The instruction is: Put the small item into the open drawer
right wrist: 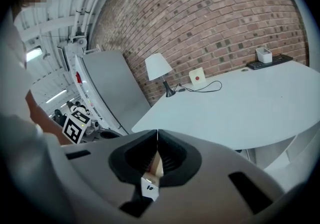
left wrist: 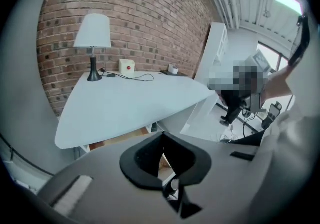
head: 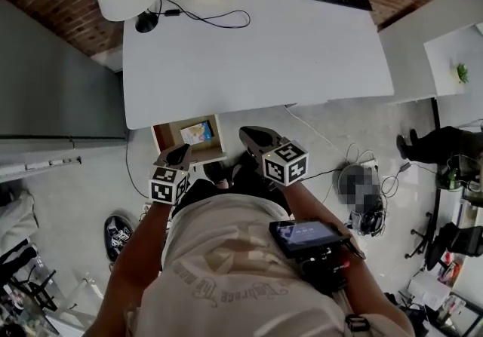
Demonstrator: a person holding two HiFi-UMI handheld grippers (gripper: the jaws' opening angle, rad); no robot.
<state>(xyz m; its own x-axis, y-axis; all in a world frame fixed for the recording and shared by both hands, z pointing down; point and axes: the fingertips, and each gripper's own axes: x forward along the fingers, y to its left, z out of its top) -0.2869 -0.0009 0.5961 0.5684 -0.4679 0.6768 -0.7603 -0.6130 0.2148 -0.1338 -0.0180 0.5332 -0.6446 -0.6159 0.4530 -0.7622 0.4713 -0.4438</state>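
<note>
- Okay, small item [right wrist: 151,178]: a tan-and-white bit sitting between the jaws of the right gripper [right wrist: 157,135], back behind the tips, which meet in front of it.
- Handling, judged: looks light and stiff, like a little card box. It's small enough to pop out or twist if the squeeze eases. Best pinched on its flat faces, as it is now.
- Right gripper is closed on the item. Nothing else is in its jaws.
- Left gripper [left wrist: 161,138]: tips together, and I can't see anything held. Only background shows through the gap.
- Drawer [head: 160,134]: open, ahead and to the left of the right gripper, just ahead of the left gripper's tips. A colourful flat object [head: 197,132] already lies inside.
- Desk [head: 256,49]: its top is above and beyond the drawer, ahead of both grippers.
- Item isn't over the drawer yet.
</note>
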